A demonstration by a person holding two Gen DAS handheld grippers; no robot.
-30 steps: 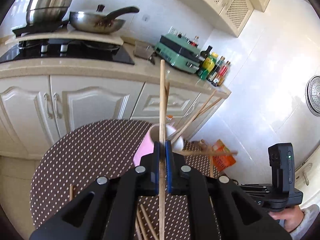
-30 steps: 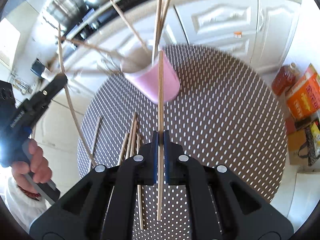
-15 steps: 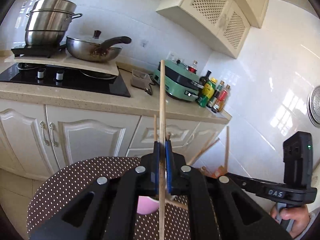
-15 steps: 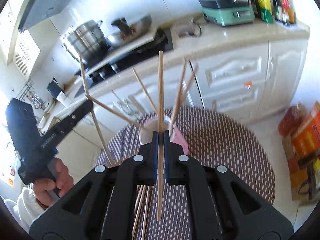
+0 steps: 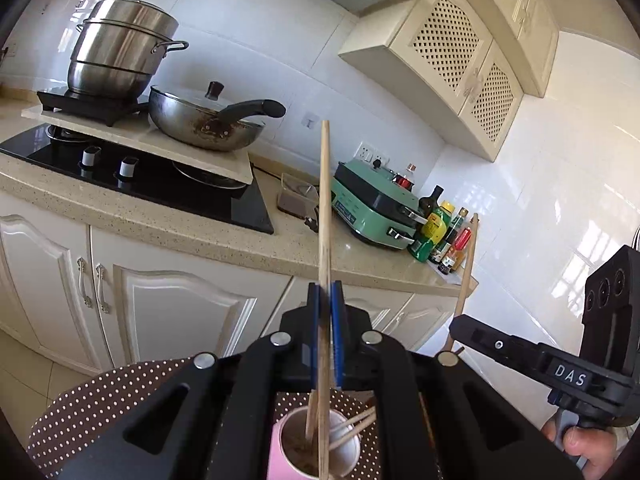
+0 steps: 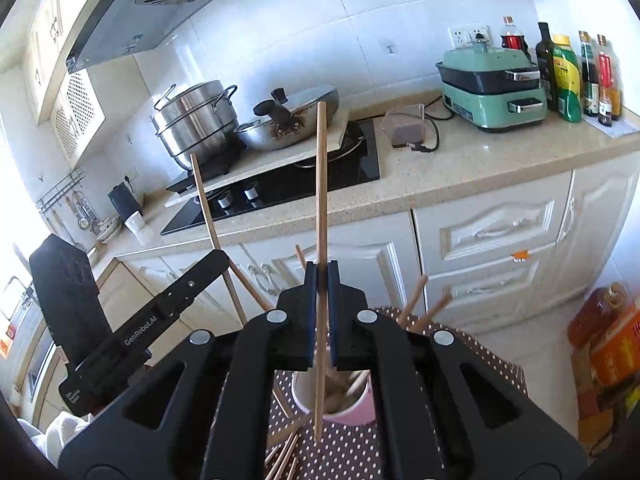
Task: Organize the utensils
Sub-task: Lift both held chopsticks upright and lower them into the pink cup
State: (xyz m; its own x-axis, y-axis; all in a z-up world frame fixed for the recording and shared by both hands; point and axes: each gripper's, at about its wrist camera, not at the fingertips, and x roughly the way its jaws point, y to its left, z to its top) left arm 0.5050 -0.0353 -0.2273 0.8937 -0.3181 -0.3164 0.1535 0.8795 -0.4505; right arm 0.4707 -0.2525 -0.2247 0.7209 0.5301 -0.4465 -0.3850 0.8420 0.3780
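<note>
Left gripper (image 5: 325,320): it is clamping one chopstick (image 5: 324,208) between narrow blue pads, near the middle of the stick, so that the stick is standing almost upright over the cup (image 5: 316,446).
Left stick end: in the left wrist view the lower end is reaching down inside the cup mouth, among the sticks already leaning there. I judge it is being held vertical so it can slide in without catching the rim.
Right gripper (image 6: 321,316): it is also pinching a single chopstick (image 6: 320,208), upright, with the pads closed tight on it.
Right stick end: in the right wrist view the lower tip is hanging in front of the cup (image 6: 352,412), and I cannot tell if it is inside the rim or just outside.
Cup: pink, standing on the dotted table (image 6: 352,456), directly under both grippers.
Loose sticks: some chopsticks (image 6: 282,454) are lying on the table just beside the cup, on its left side, not yet collected.
Room around the cup: the two grippers are working close together above the cup, so I judge the space is tight and the sticks could knock each other.
Cup mouth: several sticks are fanning outward over the rim, leaving the middle partly open.
Table edge: it is curving near the cup on the cabinet side, and the floor is open beyond it.
</note>
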